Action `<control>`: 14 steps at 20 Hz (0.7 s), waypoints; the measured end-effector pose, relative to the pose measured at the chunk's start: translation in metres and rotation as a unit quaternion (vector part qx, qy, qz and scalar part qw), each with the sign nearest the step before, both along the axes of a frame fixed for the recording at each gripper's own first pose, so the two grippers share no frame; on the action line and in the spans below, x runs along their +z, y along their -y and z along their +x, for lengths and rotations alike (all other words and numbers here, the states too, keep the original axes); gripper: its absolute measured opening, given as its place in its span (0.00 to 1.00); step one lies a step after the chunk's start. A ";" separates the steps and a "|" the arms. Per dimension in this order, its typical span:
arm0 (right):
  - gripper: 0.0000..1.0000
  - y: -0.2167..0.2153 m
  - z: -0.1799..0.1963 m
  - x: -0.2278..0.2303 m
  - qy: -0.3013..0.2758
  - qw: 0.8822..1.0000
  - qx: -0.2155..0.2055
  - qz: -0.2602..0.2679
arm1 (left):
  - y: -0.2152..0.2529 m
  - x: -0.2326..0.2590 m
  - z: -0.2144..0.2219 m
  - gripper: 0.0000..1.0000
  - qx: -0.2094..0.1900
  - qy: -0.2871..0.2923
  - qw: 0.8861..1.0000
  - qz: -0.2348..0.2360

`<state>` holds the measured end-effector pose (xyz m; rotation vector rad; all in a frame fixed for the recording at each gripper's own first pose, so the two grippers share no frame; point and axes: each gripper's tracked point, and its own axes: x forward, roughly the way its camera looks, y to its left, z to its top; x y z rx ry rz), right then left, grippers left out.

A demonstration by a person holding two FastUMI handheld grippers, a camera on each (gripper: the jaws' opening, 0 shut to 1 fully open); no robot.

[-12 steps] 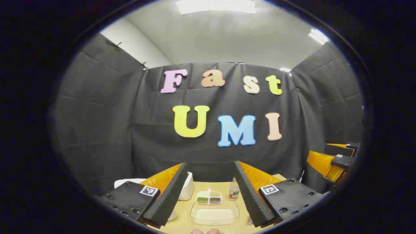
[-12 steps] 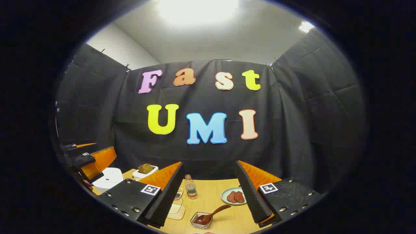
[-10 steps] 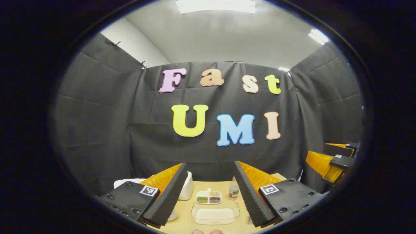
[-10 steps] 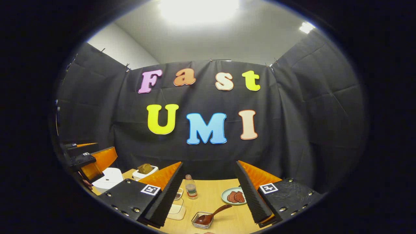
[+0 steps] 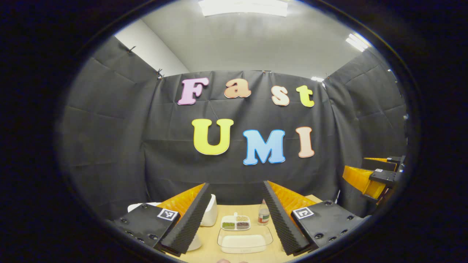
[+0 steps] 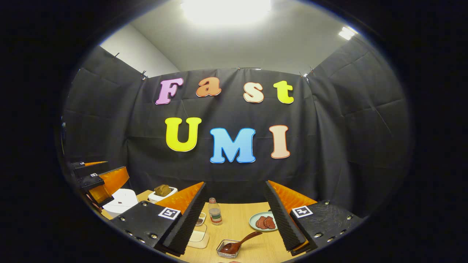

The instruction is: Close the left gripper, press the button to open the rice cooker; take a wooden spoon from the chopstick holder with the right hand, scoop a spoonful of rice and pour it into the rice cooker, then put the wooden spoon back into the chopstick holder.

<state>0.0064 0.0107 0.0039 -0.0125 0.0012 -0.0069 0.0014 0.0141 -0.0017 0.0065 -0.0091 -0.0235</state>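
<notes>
Both grippers are held up above the wooden table [image 6: 237,223] and they grasp nothing. The left gripper [image 5: 236,219] has its fingers spread wide apart, and the right gripper [image 6: 234,219] is spread the same way.

I judge that the first step is not yet begun: the left fingers must come together before they can press the button. The white rice cooker [image 6: 119,201] stands at the left edge of the table. In the right gripper view it lies far to the left, just under the left gripper [image 6: 98,180], which shows there at the side. So the left hand is clearly the nearer one, and it must go down and to its left. I cannot make out the button itself.

The wooden spoon [image 6: 239,243] rests with its bowl in a small clear holder [image 6: 227,249]. Its handle leans up to the right, in front of the right gripper. The clear tray of rice [image 5: 244,240] lies ahead of the left gripper.
</notes>
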 end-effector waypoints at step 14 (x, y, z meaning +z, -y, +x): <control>0.95 -0.014 0.011 -0.024 -0.024 1.000 0.015 0.007 | -0.052 -0.080 0.023 0.62 0.041 -0.110 0.992 -0.049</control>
